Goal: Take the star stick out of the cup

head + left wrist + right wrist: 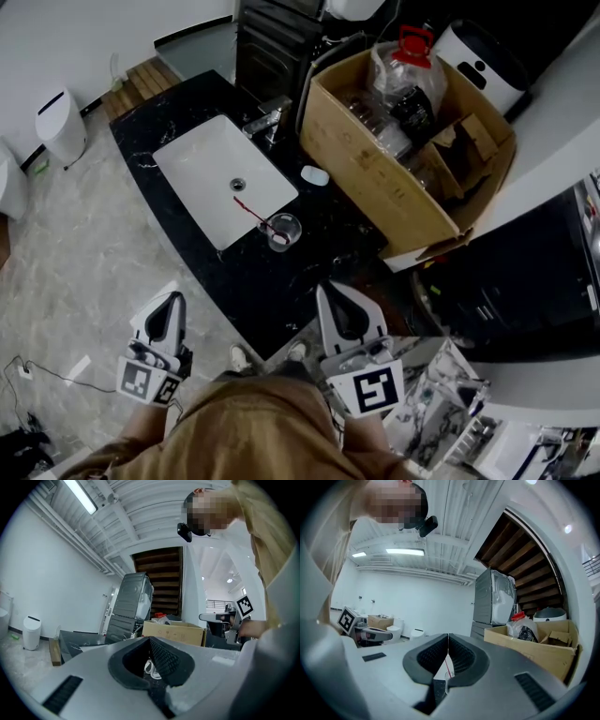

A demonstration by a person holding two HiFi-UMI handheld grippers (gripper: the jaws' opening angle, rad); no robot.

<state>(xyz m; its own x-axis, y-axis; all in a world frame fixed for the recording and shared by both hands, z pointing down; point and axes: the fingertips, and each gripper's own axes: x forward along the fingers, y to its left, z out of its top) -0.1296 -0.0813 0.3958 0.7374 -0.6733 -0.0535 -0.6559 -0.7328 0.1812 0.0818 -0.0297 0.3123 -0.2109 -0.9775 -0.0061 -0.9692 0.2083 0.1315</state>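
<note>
A clear glass cup stands on the black marble counter by the sink's near right corner. A thin red stick leans out of it toward the upper left, over the sink's edge; its star end is too small to make out. Both grippers hang close to my body, short of the counter. My left gripper is shut and holds nothing. My right gripper is shut too, also with nothing in it. Below its closed tips, the right gripper view shows the cup and stick far off.
A white sink with a faucet is set in the counter. A small pale object lies to the sink's right. An open cardboard box of bottles and bags sits at the counter's right. A white bin stands on the floor.
</note>
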